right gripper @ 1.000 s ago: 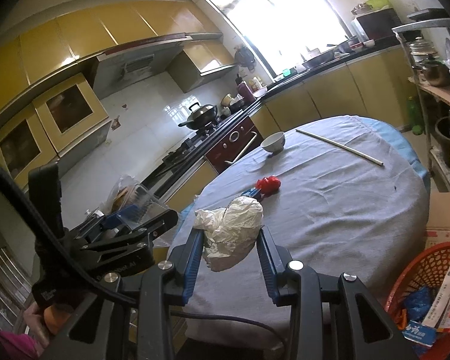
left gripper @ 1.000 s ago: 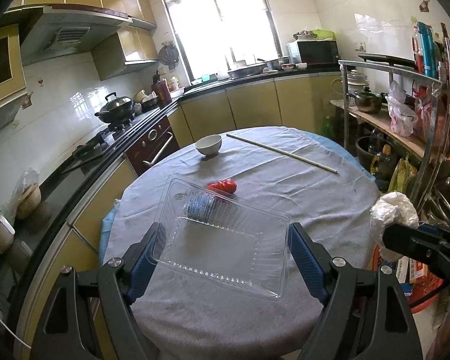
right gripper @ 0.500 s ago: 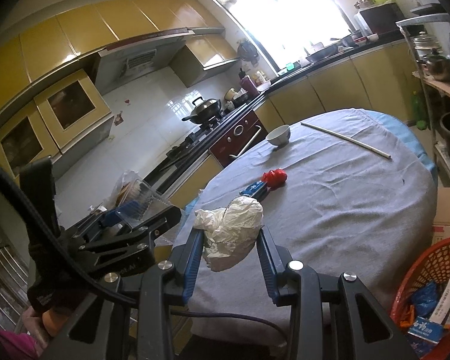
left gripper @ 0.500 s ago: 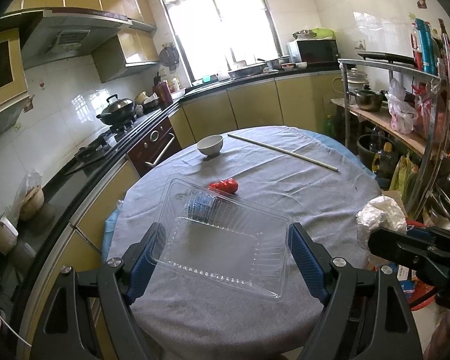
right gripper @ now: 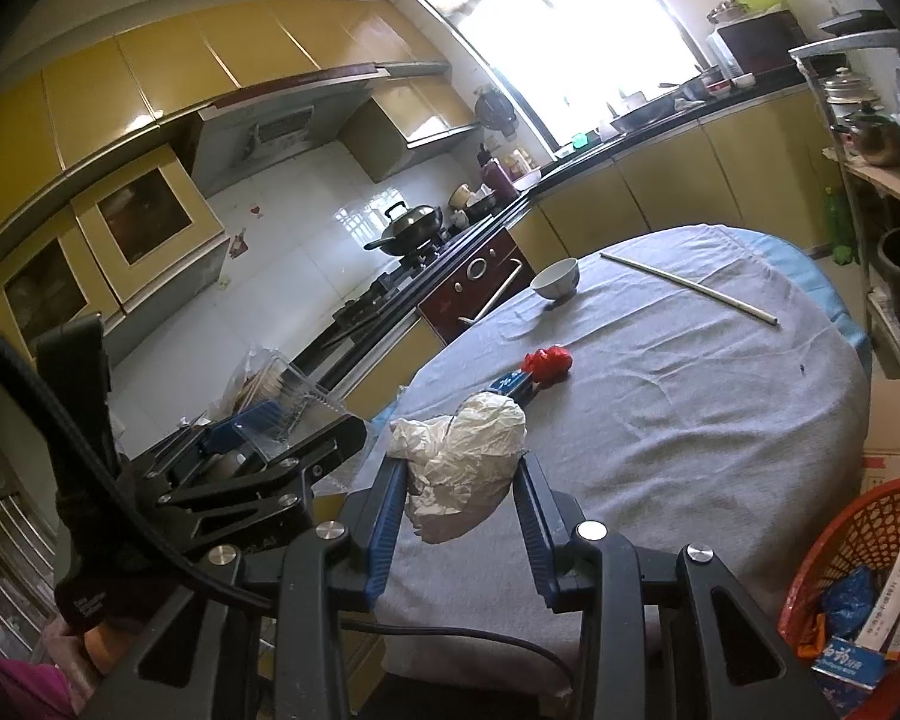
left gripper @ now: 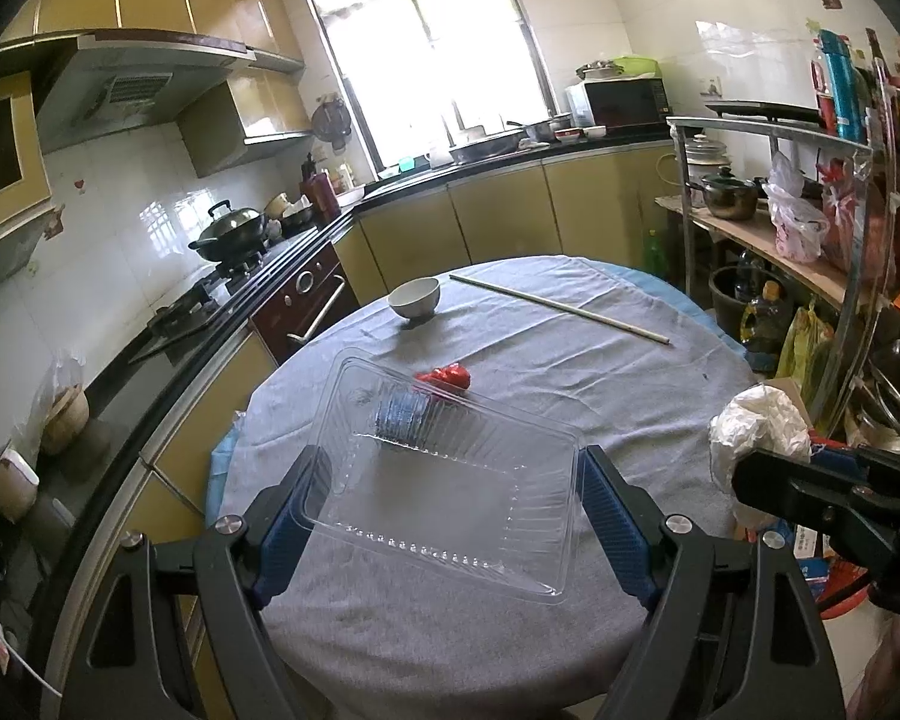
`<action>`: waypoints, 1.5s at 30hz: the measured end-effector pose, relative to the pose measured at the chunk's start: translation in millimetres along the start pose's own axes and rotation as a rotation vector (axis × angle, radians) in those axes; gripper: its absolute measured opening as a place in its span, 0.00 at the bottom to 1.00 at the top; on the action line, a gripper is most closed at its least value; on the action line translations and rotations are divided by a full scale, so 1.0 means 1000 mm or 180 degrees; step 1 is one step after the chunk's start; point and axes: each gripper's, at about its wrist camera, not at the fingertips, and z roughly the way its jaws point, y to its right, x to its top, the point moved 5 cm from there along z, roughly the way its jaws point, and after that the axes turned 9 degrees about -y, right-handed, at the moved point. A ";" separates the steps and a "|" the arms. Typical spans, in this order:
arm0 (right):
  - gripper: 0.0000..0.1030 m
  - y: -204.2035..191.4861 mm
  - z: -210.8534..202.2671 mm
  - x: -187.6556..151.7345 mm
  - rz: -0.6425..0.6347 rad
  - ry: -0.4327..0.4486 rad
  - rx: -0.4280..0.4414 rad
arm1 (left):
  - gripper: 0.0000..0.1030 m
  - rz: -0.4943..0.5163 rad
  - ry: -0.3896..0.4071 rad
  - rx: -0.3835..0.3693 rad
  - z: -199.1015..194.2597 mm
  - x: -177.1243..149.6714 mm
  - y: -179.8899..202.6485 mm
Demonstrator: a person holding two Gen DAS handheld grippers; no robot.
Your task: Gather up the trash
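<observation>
My left gripper [left gripper: 453, 459] is shut on a clear plastic tray [left gripper: 444, 504], holding it by both long sides just above the grey table [left gripper: 600, 396]. Between the fingers of my right gripper [right gripper: 461, 465] sits a crumpled white plastic bag [right gripper: 468, 450], and the gripper is shut on it at the table's near edge. That bag [left gripper: 756, 426] also shows at the right of the left wrist view. A red wrapper [right gripper: 549, 363] and a blue packet [right gripper: 513, 384] lie mid-table; the red wrapper [left gripper: 444, 376] peeks over the tray's far rim.
A white bowl [left gripper: 414, 297] and a long thin stick [left gripper: 558, 308] lie at the table's far side. An orange basket [right gripper: 858, 540] with cartons and wrappers stands on the floor at lower right, beside a cardboard box. Counter and stove run along the left, a metal rack on the right.
</observation>
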 end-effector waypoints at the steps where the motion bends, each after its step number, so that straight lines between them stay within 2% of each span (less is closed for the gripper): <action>1: 0.38 0.000 -0.001 0.000 0.0003 0.0007 -0.0002 | 0.82 0.0005 0.0001 -0.0005 0.000 0.000 0.001; 24: 0.38 0.013 -0.017 -0.001 0.0144 0.0077 -0.0009 | 0.82 0.0133 -0.0013 -0.0024 -0.002 0.001 0.016; 37: 0.38 0.035 -0.040 -0.007 0.0325 0.0176 -0.0079 | 0.82 0.0320 0.0006 -0.0067 -0.004 0.008 0.044; 41: 0.38 0.049 -0.052 -0.010 0.0409 0.0227 -0.0141 | 0.82 0.0426 0.0005 -0.0156 -0.004 0.011 0.060; 45: 0.38 0.070 -0.070 -0.013 0.0514 0.0318 -0.0288 | 0.82 0.0568 -0.0016 -0.0470 -0.003 0.014 0.086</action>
